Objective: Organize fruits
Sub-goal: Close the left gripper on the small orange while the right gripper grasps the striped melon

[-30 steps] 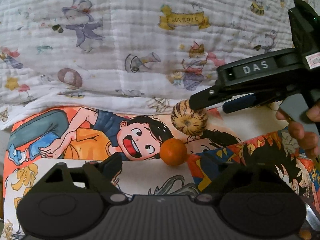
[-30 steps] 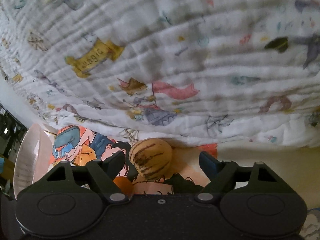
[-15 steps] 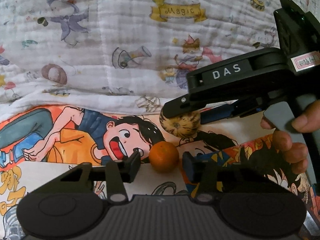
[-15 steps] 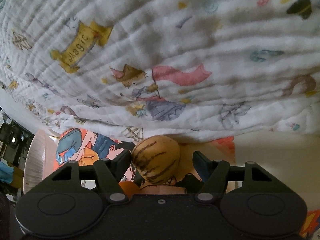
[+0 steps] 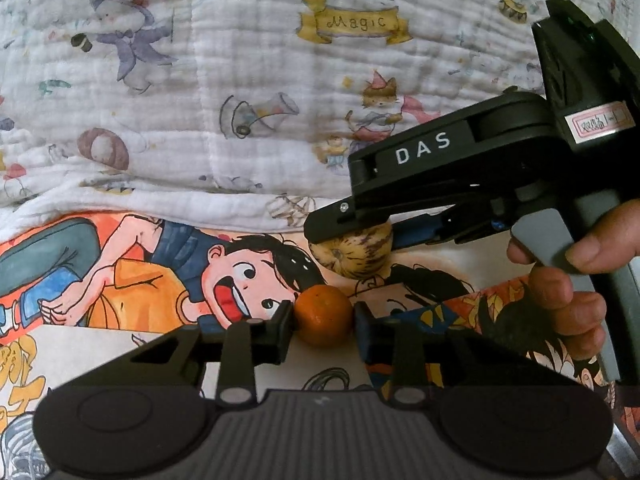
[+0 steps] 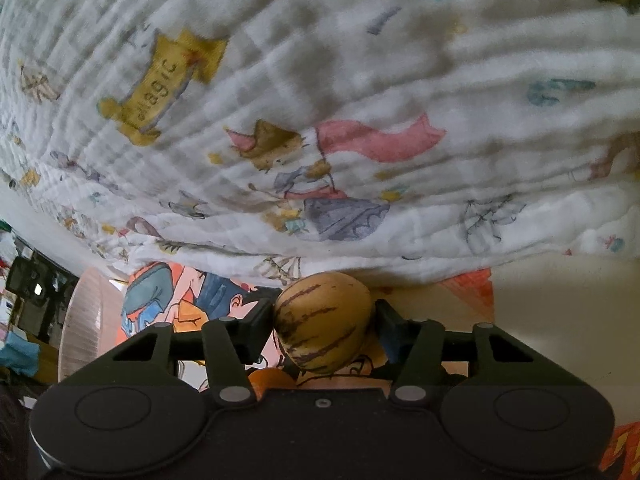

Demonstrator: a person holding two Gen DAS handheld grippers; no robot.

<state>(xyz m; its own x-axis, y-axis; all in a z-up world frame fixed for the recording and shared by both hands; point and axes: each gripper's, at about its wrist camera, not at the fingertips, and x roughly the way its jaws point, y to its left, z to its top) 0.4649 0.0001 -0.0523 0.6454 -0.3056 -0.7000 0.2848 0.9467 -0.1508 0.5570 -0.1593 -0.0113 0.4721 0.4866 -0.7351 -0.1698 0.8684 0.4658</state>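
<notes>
A small orange (image 5: 324,314) lies on a cartoon-printed cloth (image 5: 120,280). My left gripper (image 5: 324,322) has a finger on each side of it, jaws closing, pads against its skin. Just behind it sits a yellow melon with dark stripes (image 5: 352,254). In the right wrist view the melon (image 6: 324,320) fills the gap of my right gripper (image 6: 324,318), whose jaws are closing with both pads touching its sides. The right gripper reaches in from the right in the left wrist view, one finger over the melon's top. A bit of the orange (image 6: 272,378) shows under the melon.
A white quilted blanket (image 5: 240,80) with cartoon prints rises just behind the fruit. A person's hand (image 5: 568,280) squeezes the right gripper's trigger. A pale plate (image 6: 80,328) stands on edge at the far left of the right wrist view, with dark clutter beyond.
The left jaws went from wide apart to tight against the orange. The right jaws narrowed onto the striped melon, and that gripper edged further over it.
</notes>
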